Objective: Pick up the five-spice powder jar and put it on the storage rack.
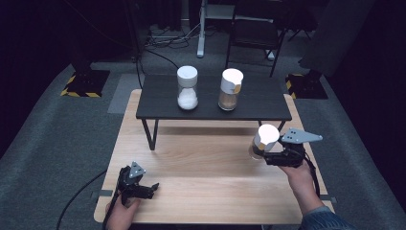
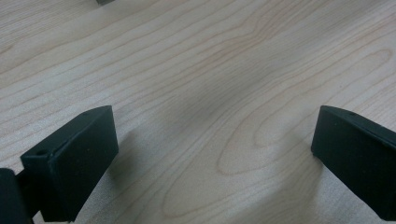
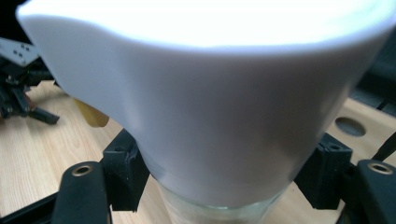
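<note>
Right gripper (image 1: 265,154) clamps white-capped jar (image 1: 265,140) lower right, likely heading for the shelf (image 1: 163,112); left gripper (image 1: 152,187) open, idle lower left.

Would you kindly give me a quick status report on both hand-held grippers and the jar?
Right hand-held gripper shut on white-lidded glass jar, held above the wooden table. Left hand-held gripper open, empty, low over table. Nothing in the way.
</note>
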Available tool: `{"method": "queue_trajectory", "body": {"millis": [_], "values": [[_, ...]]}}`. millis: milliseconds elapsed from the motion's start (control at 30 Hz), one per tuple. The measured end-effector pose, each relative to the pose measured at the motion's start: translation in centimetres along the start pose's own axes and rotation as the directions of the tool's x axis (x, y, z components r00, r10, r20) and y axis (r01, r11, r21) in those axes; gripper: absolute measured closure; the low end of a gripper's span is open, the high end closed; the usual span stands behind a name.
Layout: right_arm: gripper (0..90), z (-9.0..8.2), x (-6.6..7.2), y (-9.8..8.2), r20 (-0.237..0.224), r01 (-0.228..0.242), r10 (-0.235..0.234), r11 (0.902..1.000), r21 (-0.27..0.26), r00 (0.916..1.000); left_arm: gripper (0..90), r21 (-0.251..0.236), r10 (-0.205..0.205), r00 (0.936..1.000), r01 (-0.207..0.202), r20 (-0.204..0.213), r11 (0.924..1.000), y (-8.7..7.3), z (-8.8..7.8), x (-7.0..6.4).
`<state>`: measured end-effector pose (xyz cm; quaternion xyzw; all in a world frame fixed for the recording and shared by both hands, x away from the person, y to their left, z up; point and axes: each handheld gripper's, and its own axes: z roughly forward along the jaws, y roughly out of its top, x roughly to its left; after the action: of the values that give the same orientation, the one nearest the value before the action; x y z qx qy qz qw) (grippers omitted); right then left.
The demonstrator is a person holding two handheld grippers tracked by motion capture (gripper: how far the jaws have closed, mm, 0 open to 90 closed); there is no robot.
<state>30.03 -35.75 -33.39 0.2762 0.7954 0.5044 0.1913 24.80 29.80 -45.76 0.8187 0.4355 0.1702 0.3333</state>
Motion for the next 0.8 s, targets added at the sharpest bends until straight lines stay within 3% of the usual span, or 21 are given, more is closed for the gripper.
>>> {"method": "queue_trajectory", "body": {"millis": [333,800], "values": [[29.8,-0.9,-0.4,5.9,0.009,-0.006,0.006,0.9999,-0.008,0.9999,0.5,0.000,0.000,1.0000,0.000,0.000,1.0000,0.0,0.0,0.0],[29.9,-0.8,-1.6,12.6,0.071,-0.006,0.010,0.9984,-0.056,0.9975,0.5,0.000,0.001,1.0000,-0.001,0.000,1.0000,0.0,0.0,0.0]]}}
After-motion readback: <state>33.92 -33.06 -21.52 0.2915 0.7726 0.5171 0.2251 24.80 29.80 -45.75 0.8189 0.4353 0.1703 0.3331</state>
